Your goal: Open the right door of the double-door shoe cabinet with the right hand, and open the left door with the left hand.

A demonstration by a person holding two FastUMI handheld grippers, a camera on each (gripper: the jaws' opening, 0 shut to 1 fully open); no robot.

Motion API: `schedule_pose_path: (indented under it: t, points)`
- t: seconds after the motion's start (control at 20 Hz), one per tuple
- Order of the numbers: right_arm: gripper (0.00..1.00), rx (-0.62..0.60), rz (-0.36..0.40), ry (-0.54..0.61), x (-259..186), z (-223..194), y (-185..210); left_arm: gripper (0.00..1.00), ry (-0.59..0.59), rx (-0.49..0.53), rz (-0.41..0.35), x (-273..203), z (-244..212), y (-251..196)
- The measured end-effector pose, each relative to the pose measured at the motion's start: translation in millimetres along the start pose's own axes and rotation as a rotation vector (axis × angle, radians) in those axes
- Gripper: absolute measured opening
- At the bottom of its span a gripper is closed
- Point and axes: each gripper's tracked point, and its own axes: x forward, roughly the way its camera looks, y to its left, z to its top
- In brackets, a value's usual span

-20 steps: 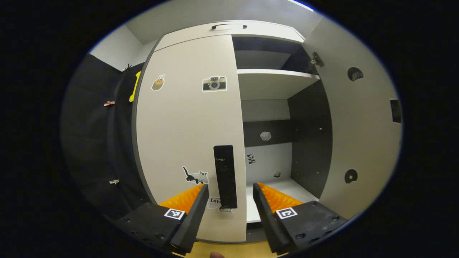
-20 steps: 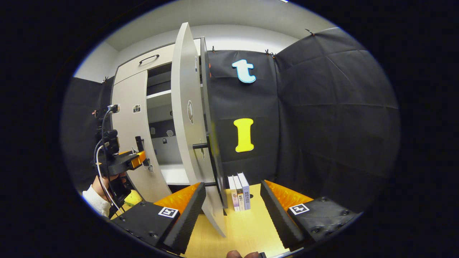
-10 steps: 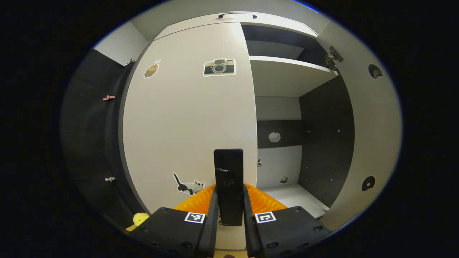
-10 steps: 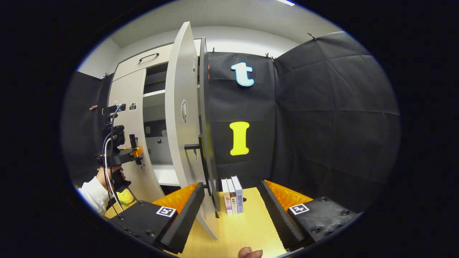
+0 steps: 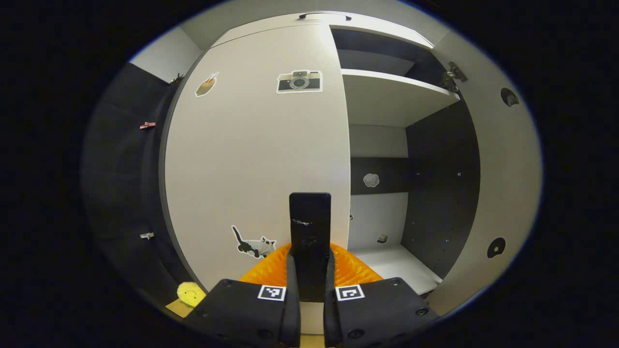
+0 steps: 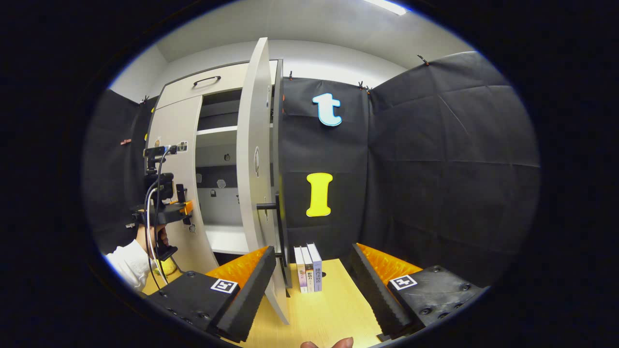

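In the left gripper view the cabinet's left door (image 5: 256,154), pale with stickers, stands closed. Its black upright handle (image 5: 310,217) sits between the fingers of my left gripper (image 5: 310,256), which is shut on it. The right door (image 5: 488,193) is swung open, baring the shelf (image 5: 391,92) and the dark inner wall. In the right gripper view that open right door (image 6: 254,159) is seen nearly edge-on, its handle (image 6: 271,205) sticking out to the right. My right gripper (image 6: 312,253) is open just in front of the door's lower edge, holding nothing. The left gripper (image 6: 167,212) shows at the left door, held by a hand.
Three books (image 6: 308,268) stand upright on the wooden table (image 6: 329,314) by the open door's foot. A white sleeve (image 6: 128,268) is at the lower left. A small yellow toy (image 5: 189,293) lies by the cabinet's left corner. Black cloth walls close in the right side.
My left gripper went from open around the left door's handle to shut on it and moved slightly closer. The right gripper stayed open and shifted a little by the open right door.
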Motion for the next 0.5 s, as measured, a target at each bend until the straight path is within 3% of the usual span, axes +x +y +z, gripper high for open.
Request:
schedule_pose_path:
  t: [0.5]
  points:
    - [0.98, 0.013, 0.032, -0.045, -20, 12, 56, 0.19, 0.032, -0.011, -0.119, -64, -3, 31]
